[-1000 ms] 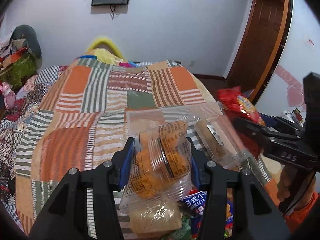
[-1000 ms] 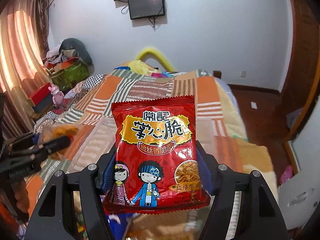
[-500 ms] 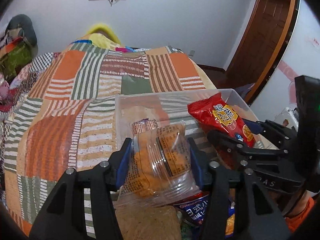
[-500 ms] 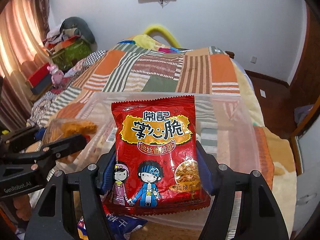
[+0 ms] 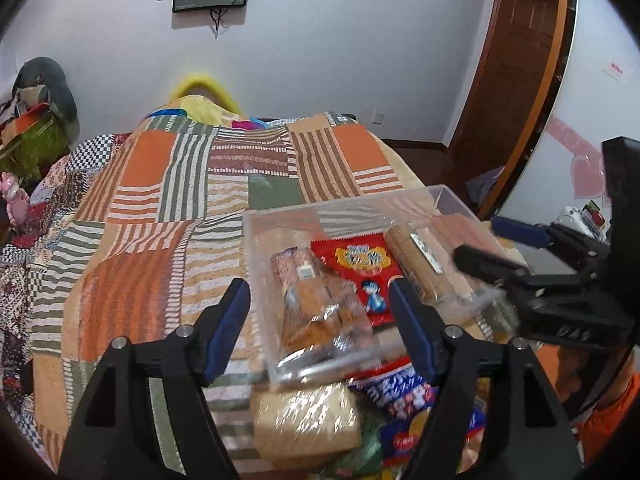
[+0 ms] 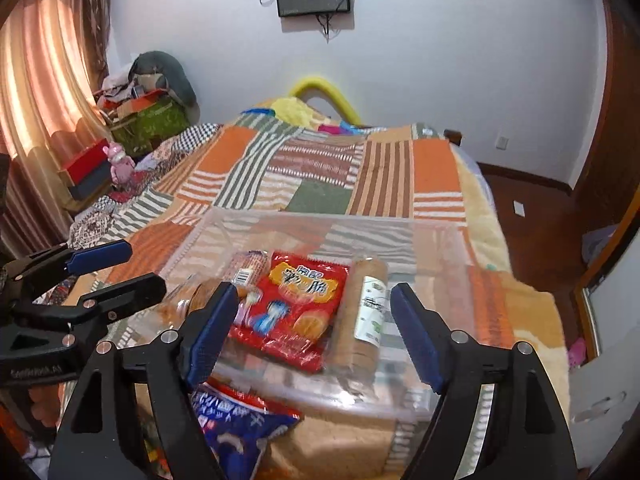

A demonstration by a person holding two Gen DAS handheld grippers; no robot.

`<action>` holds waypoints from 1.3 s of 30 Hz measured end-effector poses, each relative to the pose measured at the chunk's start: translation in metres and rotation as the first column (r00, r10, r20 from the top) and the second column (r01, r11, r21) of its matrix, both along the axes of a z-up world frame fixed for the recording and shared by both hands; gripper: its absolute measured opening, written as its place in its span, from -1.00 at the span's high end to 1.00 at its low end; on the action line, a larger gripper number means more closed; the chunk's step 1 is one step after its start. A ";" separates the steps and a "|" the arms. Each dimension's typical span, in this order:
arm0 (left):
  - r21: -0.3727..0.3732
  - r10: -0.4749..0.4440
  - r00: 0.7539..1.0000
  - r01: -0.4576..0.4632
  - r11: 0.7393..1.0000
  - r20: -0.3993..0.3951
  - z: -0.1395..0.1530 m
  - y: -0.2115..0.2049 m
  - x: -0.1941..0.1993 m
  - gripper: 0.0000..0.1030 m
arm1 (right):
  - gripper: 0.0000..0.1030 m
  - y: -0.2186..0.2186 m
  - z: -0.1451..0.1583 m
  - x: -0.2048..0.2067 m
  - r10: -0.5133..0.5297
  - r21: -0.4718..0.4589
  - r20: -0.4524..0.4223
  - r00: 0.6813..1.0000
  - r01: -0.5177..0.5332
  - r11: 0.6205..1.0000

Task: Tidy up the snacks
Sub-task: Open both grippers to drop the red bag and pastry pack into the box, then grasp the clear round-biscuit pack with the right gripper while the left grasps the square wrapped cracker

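Observation:
A clear plastic bin [image 5: 256, 240] [image 6: 440, 248] stands on the patchwork bed. In it lie a red noodle-snack packet [image 5: 366, 268] [image 6: 300, 304], a clear bag of orange biscuits [image 5: 320, 320] [image 6: 188, 304], a small wrapped cake [image 5: 296, 268] [image 6: 250, 266] and a brown biscuit roll [image 5: 412, 264] [image 6: 364, 312]. My left gripper [image 5: 320, 304] is open and empty just above the bin's near side. My right gripper [image 6: 310, 312] is open and empty above the red packet; it shows at the right in the left wrist view [image 5: 500, 248].
Loose snacks lie in front of the bin: a blue packet [image 5: 400, 396] [image 6: 236, 420], a clear pack of pale crackers [image 5: 308, 420]. The patchwork quilt [image 5: 160, 220] stretches beyond. A door [image 5: 516, 72] is at the right, clutter [image 6: 148, 112] at the left.
Both grippers have opened and pulled back. The orange biscuit bag and the red packet, held before, now lie in the bin.

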State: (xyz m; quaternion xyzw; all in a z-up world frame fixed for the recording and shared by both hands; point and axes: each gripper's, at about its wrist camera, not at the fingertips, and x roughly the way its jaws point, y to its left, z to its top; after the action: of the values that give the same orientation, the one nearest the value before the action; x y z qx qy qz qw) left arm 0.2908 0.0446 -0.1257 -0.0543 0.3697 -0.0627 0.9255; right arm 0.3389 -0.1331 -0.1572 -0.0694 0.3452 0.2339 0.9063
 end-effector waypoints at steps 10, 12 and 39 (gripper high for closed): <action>0.023 -0.009 0.998 0.011 1.000 -0.063 -0.025 0.008 -0.042 -0.49 | -0.55 -0.030 0.001 -0.039 -0.004 -0.011 0.034 0.999 0.004 1.000; 0.024 -0.013 0.996 0.015 1.000 -0.091 -0.036 0.009 -0.048 -0.51 | -0.57 -0.032 -0.003 -0.045 -0.008 -0.028 0.036 0.999 0.009 1.000; 0.042 0.010 0.983 -0.002 0.999 -0.183 -0.098 -0.008 -0.038 -0.56 | -0.44 -0.049 -0.080 -0.056 -0.063 -0.041 -0.159 0.985 0.058 0.998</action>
State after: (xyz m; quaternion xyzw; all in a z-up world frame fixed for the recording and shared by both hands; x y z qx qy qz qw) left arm 0.2531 0.0365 -0.2239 -0.0419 0.4541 -0.0468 0.8887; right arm 0.2831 -0.1825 -0.2374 -0.0562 0.4229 0.2049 0.8809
